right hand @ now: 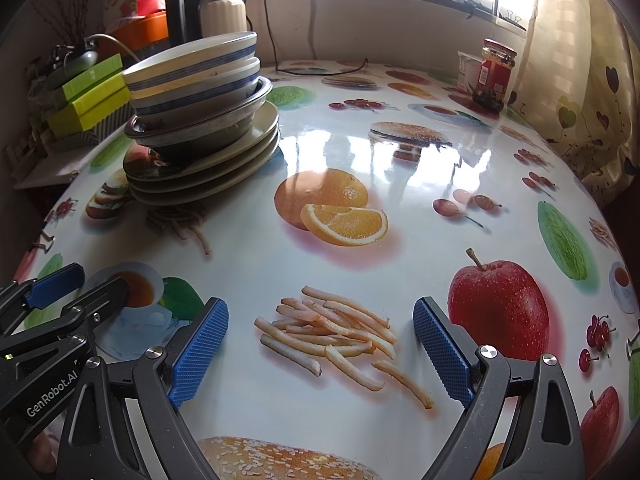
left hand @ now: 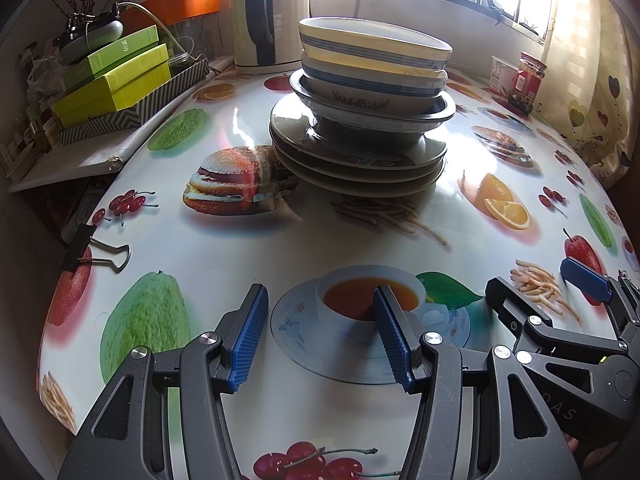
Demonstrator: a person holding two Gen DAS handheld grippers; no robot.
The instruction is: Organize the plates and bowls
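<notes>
Left hand-held gripper (left hand: 320, 332): jaws wide, holding nothing, low over the table (left hand: 360, 236).
Right hand-held gripper (right hand: 320, 356): jaws wide, holding nothing, just right of the left one.
Stack (left hand: 360, 120): one pile, far middle of the table; at 12 o'clock from the left hand-held gripper, at about 10 o'clock from the right. The left one appeared nearer in line. Pile upright; top bowls tilted slightly.
Plates (left hand: 356, 172): three counted, at the bottom.
Bowls (left hand: 372, 52): three counted, nested above; rims overlapped, so the count is uncertain.
Status: crockery lay gathered in one pile; this fits either a finished stacking or a pile awaiting sorting.
</notes>
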